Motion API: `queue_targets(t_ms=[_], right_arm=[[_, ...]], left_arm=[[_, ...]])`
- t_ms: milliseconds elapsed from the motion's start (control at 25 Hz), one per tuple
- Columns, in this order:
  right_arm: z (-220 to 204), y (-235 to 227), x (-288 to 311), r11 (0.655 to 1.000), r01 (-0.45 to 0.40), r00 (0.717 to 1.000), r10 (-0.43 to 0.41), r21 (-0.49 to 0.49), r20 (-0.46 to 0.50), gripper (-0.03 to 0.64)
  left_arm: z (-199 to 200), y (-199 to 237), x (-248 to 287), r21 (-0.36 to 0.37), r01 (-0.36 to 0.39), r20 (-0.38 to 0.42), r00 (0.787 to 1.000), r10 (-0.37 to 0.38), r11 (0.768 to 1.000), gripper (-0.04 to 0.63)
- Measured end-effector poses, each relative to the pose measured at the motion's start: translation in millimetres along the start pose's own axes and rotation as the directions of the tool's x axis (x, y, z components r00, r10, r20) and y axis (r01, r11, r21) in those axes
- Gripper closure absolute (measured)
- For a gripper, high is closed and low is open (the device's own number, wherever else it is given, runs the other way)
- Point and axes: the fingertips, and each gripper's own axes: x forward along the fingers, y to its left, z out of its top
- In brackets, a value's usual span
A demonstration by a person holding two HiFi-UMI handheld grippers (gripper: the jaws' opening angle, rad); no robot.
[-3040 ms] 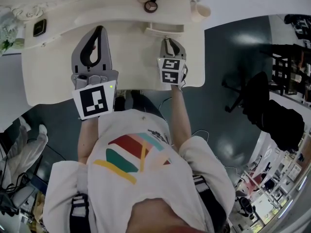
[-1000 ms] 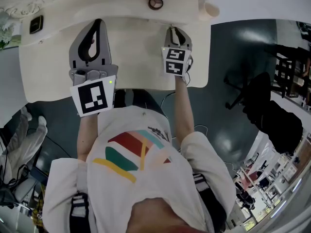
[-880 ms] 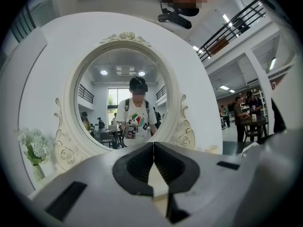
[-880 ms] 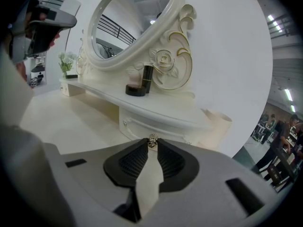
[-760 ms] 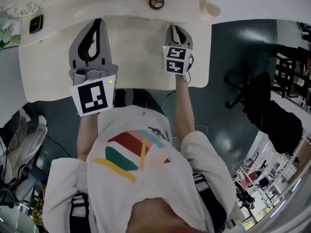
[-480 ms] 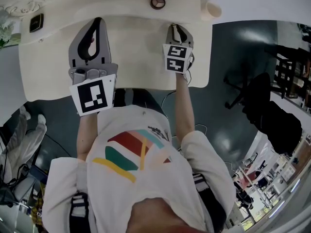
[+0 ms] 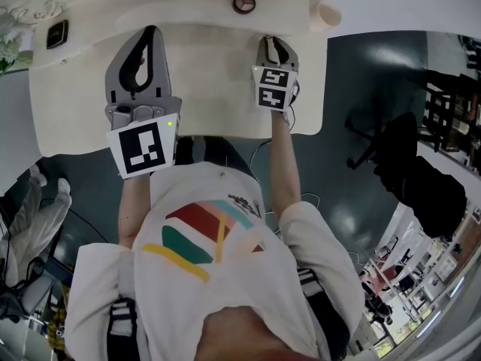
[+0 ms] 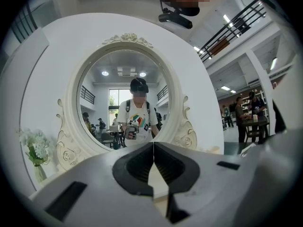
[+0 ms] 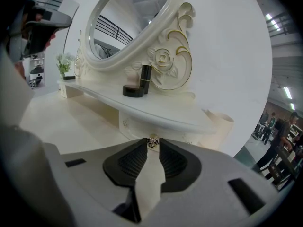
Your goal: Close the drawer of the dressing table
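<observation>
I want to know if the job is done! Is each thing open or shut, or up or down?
Drawer: shut, pushed in.
Right claw: opening, knob between its tips.
Left claw: shut, empty.
Black tube: standing up.

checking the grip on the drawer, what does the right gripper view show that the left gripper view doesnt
Only the right gripper view: the right gripper, jaws opening, with the drawer knob between its tips; the drawer front; a black compact and black tube on the shelf; a cream cup.
Only the left gripper view: the left gripper, jaws together on nothing, and the person's reflection.
Both: the ornate white mirror frame and the flowers.
</observation>
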Motion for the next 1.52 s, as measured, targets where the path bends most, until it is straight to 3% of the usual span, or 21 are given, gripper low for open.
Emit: queue_targets(t_ms=[320,480,640,920,1160,1520], right_arm=[[5.3,-9.7,-14.0,0.997,0.035,0.999,-0.036,0.075,0.011,0.548],[28.2,-21.4,-35.0,0.994,0.079,0.994,-0.085,0.078,0.075,0.608],[60.8,-29.0,-58.9,0.992,0.108,0.98,-0.118,0.07,0.162,0.615],[154.0,-27.4,-119.3,0.989,0.13,0.913,-0.146,0.067,0.381,0.617],[210.0,0.4,-183.9,0.993,0.12,0.842,-0.111,0.017,0.528,0.615],[231.7,45.3,-242.0,0.998,0.029,0.785,-0.053,0.049,0.617,0.615]], left_arm=[[12.0,10.4,-13.2,-0.011,-0.016,0.036,0.999,0.017,1.0,0.589],[22.9,13.3,-20.4,-0.013,-0.024,0.065,0.998,0.025,1.0,0.589],[34.4,12.2,-31.4,-0.017,-0.021,0.088,0.996,0.023,1.0,0.589],[71.4,19.8,-50.5,-0.053,-0.045,0.175,0.983,0.054,0.998,0.589],[83.2,24.4,-69.1,-0.071,-0.051,0.244,0.968,0.067,0.996,0.589],[89.6,26.2,-89.7,-0.046,-0.057,0.212,0.975,0.065,0.997,0.589]])
